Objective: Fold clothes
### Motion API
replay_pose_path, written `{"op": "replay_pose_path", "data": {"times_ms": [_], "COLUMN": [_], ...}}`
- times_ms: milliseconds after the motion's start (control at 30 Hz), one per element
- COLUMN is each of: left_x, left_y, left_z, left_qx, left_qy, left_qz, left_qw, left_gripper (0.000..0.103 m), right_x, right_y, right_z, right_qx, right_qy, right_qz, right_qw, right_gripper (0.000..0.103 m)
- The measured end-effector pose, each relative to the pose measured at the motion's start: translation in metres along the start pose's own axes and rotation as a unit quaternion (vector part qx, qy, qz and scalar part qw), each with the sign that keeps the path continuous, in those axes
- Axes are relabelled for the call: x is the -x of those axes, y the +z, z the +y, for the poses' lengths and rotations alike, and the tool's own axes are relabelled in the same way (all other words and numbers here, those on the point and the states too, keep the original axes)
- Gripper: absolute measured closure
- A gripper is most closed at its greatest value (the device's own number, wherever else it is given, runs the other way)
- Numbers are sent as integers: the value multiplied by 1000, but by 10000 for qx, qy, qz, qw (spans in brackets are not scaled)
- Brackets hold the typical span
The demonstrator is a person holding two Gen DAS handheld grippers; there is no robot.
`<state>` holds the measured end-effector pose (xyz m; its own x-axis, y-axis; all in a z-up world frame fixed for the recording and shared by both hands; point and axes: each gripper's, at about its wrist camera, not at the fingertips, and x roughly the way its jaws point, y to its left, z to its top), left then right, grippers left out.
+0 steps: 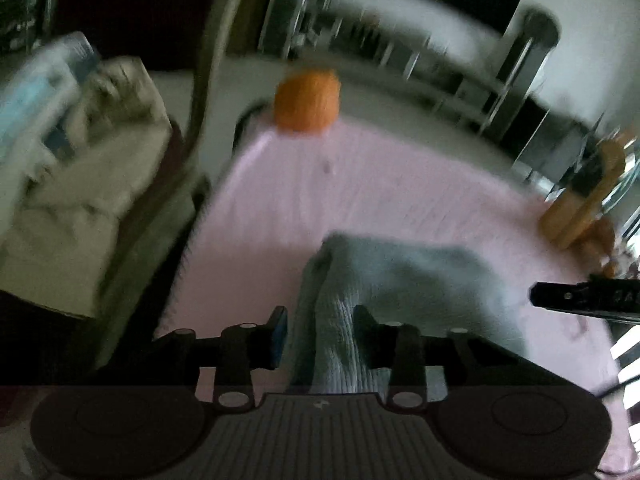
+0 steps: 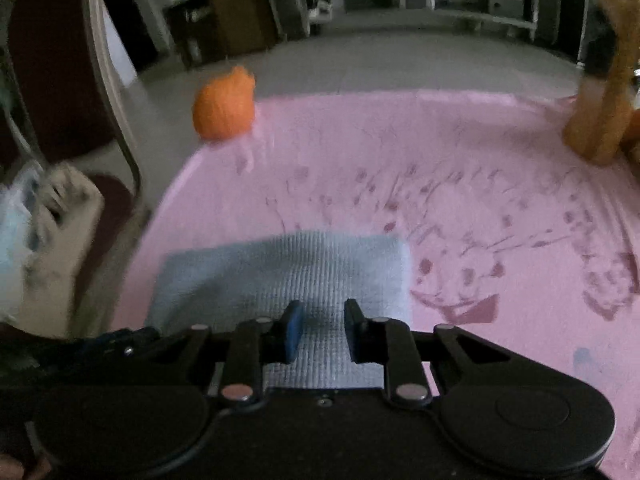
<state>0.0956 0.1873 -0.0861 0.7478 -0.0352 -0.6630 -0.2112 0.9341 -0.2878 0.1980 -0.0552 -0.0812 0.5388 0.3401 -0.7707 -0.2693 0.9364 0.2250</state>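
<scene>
My left gripper (image 1: 320, 336) had its jaws parted, with a raised fold of the grey-blue knitted cloth (image 1: 400, 280) running up between them; whether the pads pressed it, the blur hid. My right gripper (image 2: 322, 330) hung over the same cloth (image 2: 288, 272), jaws apart and gripping nothing, the cloth lying flat beneath them. The cloth lay on the pink sheet (image 2: 440, 160), at the near side of it. An orange pumpkin-like object (image 2: 224, 106) sat at the sheet's far left corner, and a tan plush toy (image 2: 604, 80) stood at its far right edge. Left of the sheet, a heap of pale clothes (image 1: 80, 184) rested on a chair (image 2: 116, 128).
</scene>
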Motion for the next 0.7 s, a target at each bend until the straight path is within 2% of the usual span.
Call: {"op": "replay_pose_path", "data": {"times_ms": [67,133,200,367,433,533,633,700], "left_x": [23,36,41,33,15,-3,-5,-6], "left_y": [-6,-14,-21,-31,-34,-37,-43,-48], "left_z": [9,17,15,4,4,5,0,-5], "left_qx": [196,463,474,251,189,143,18,-150], "left_qy": [-211,-471,-480,-174,134,238,212,266], "left_qz": [-132,-116,-71,92,292,616,751,773], "left_qw": [9995,9978,9977,9995,9993,9977,9970,9965], "left_gripper": [71,72,74,81,81,81,80,79], "right_x": [33,62,81,88,75,52,37,32], "right_y": [2,2,-2,-32,-46,-60,-69,-79], "right_z": [-5,-9,-13,-17,-14,-6,8,18], "right_qx": [-46,-106,-221,-612,-676,-771,-460,119], "right_qy": [61,130,227,504,540,677,673,396], "right_qz": [-132,-225,-232,-42,90,104,-185,-362], "right_qw": [9999,9996,9992,9968,9962,9947,9965,9985], "right_gripper": [78,70,65,62,63,67,69,70]}}
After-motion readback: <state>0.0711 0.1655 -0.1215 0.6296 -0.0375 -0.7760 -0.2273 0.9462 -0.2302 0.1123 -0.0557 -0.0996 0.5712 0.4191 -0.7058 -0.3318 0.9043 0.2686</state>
